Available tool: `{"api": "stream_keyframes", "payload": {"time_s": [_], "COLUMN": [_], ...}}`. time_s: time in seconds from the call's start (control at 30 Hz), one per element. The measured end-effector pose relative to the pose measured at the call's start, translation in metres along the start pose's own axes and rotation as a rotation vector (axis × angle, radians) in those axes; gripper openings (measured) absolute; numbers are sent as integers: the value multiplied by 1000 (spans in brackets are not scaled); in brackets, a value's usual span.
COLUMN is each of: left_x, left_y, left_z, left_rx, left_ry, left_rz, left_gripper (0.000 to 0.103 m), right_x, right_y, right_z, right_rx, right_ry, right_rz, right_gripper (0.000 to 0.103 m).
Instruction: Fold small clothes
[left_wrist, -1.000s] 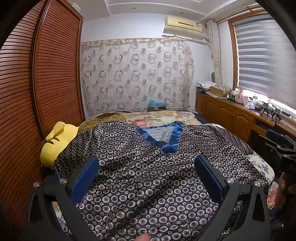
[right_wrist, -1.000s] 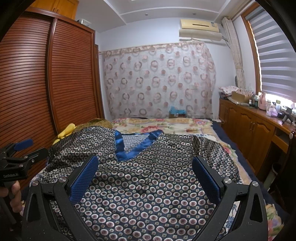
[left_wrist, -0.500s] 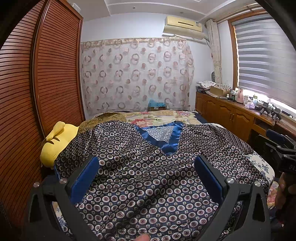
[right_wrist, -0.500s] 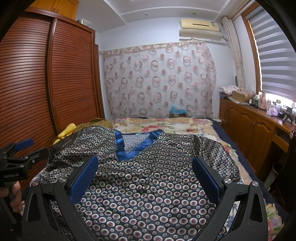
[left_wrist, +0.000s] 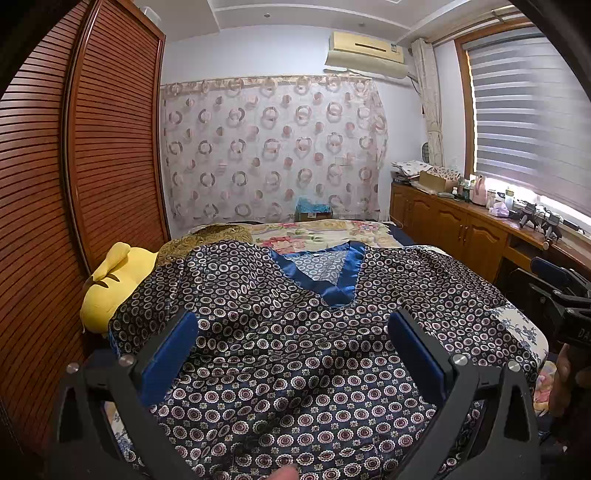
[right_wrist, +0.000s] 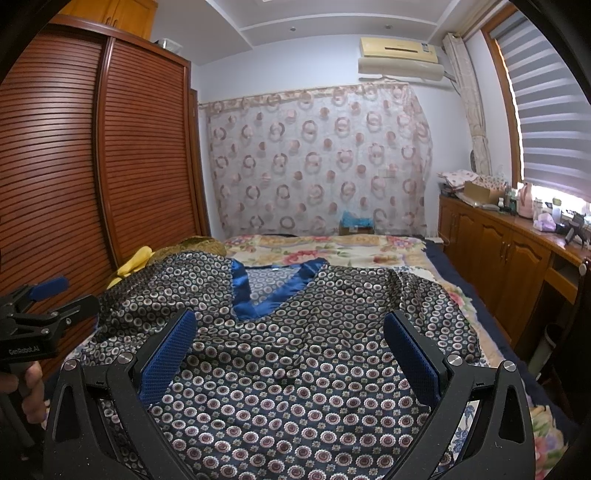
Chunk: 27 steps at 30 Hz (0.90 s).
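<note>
A dark navy satin top (left_wrist: 295, 350) with a round floral print and a bright blue V-neck trim (left_wrist: 334, 280) lies spread flat on the bed, neck away from me. It also shows in the right wrist view (right_wrist: 295, 354), with the trim (right_wrist: 258, 295) left of centre. My left gripper (left_wrist: 293, 332) is open and empty, held above the top's lower middle. My right gripper (right_wrist: 290, 328) is open and empty, also above the top. Each gripper shows at the other view's edge: the right one (left_wrist: 565, 295), the left one (right_wrist: 40, 306).
A yellow plush toy (left_wrist: 110, 280) lies at the bed's left edge beside the slatted wooden wardrobe (left_wrist: 92, 166). A floral bedspread (right_wrist: 332, 251) covers the far bed. A wooden cabinet (left_wrist: 461, 229) with clutter runs along the right under the window.
</note>
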<state>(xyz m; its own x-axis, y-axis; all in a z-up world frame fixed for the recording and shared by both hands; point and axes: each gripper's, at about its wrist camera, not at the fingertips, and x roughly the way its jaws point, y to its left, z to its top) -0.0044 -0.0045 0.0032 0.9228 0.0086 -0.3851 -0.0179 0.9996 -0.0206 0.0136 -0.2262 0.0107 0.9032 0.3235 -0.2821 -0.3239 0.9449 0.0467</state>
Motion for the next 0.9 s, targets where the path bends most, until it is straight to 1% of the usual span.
{"api": "stream_keyframes", "payload": {"time_s": [0.27,0.37,0.47,0.6,0.77,0.9], "left_x": [0,3,11,27,46,64], "left_y": [0,4,12,28,46,60], "left_z": [0,-1,-5,-12,-19,-21], "left_rx": [-1,-11,-25,-49,-71,-96], "left_ry": [4,21,42,71,78,86], "left_rz": [-1,0,10,45,100,114], "left_gripper": [103,103,103,103,103,103], "right_x": [0,2,11,21,40,59], "right_y": [1,2,13,17,26,34], "right_z": [0,-2,-6,-9,-16,-19], "right_rx": [2,6,7,3,-13,-37], "right_ry": [1,4,16,19,10,16], "right_rz": [3,11,19,26,18,14], "right_gripper": [103,103,103,103,103,103]}}
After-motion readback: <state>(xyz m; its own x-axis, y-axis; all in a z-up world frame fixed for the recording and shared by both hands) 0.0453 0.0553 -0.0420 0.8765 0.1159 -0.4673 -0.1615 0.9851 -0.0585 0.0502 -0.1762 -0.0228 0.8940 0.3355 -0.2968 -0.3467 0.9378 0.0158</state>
